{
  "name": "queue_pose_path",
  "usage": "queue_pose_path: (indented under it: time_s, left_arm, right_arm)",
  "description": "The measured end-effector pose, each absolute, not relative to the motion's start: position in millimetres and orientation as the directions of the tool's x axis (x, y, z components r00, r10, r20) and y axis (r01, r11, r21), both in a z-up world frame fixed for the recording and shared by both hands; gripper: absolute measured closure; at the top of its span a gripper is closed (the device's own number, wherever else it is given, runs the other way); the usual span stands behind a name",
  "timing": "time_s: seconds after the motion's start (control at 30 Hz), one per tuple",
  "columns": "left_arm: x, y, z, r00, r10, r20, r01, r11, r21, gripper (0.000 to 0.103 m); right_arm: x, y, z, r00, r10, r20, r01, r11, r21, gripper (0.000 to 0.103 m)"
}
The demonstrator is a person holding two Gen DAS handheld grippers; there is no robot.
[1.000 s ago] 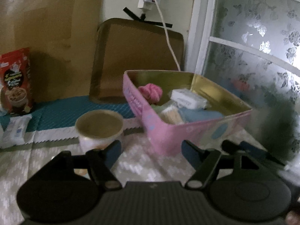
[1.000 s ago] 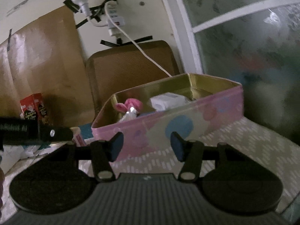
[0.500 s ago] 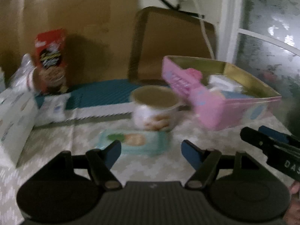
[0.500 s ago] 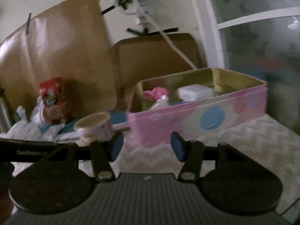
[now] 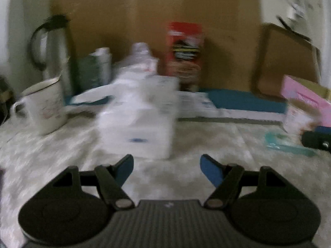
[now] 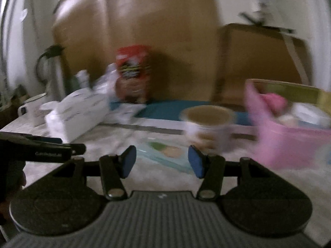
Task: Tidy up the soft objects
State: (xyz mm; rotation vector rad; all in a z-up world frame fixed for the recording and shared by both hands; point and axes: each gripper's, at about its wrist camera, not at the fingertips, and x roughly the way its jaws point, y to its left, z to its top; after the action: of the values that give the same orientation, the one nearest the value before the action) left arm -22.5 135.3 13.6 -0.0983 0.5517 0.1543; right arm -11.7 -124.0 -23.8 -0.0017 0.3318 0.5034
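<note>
Table lot: pink tin, white tissue pack, flat wipes packet.
Wipes packet lies at 12 o'clock just beyond right gripper, long axis crosswise; left gripper faces tissue pack; both jaws wide apart, empty.

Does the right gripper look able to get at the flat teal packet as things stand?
Probably yes: the right gripper is open and empty, the teal packet lies just ahead with nothing between, though the cup stands close behind.
</note>
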Motion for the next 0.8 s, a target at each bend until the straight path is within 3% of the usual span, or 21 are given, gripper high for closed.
queue_pose_path:
  time_s: [0.07, 0.27, 0.47, 0.5, 0.53, 0.57, 0.63, 0.8]
  left_arm:
    - [-29, 145, 15, 0.872, 0.050, -0.487, -0.137, 0.980, -0.145, 0.030]
    - [-32, 138, 16, 0.888, 0.032, -0.458, -0.099, 0.988, -0.123, 0.030]
    - [-32, 152, 14, 0.897, -0.006, -0.441, -0.096, 0.973, -0.208, 0.030]
    - [-32, 154, 14, 0.899, -0.008, -0.438, -0.097, 0.971, -0.217, 0.029]
    - [-32, 155, 14, 0.901, -0.009, -0.435, -0.098, 0.970, -0.223, 0.028]
    - [-32, 155, 14, 0.903, -0.011, -0.430, -0.097, 0.969, -0.229, 0.027]
    - [-33, 157, 13, 0.904, -0.012, -0.428, -0.100, 0.966, -0.237, 0.027]
    - [-33, 159, 13, 0.904, -0.011, -0.428, -0.107, 0.962, -0.251, 0.027]
  right_arm:
    - [7, -102, -19, 0.793, 0.512, -0.332, -0.510, 0.854, 0.100, 0.047]
    - [77, -31, -14, 0.728, 0.547, -0.414, -0.576, 0.815, 0.063, 0.050]
    - [127, 6, -28, 0.692, 0.515, -0.505, -0.600, 0.800, -0.006, 0.050]
    - [129, 8, -28, 0.693, 0.515, -0.505, -0.604, 0.797, -0.016, 0.056]
    - [129, 8, -27, 0.682, 0.528, -0.507, -0.617, 0.787, -0.009, 0.085]
    - [129, 9, -26, 0.673, 0.536, -0.509, -0.626, 0.780, -0.007, 0.095]
    - [125, 8, -25, 0.685, 0.519, -0.511, -0.619, 0.785, -0.032, 0.101]
    - [105, 0, -27, 0.698, 0.510, -0.503, -0.616, 0.786, -0.057, 0.101]
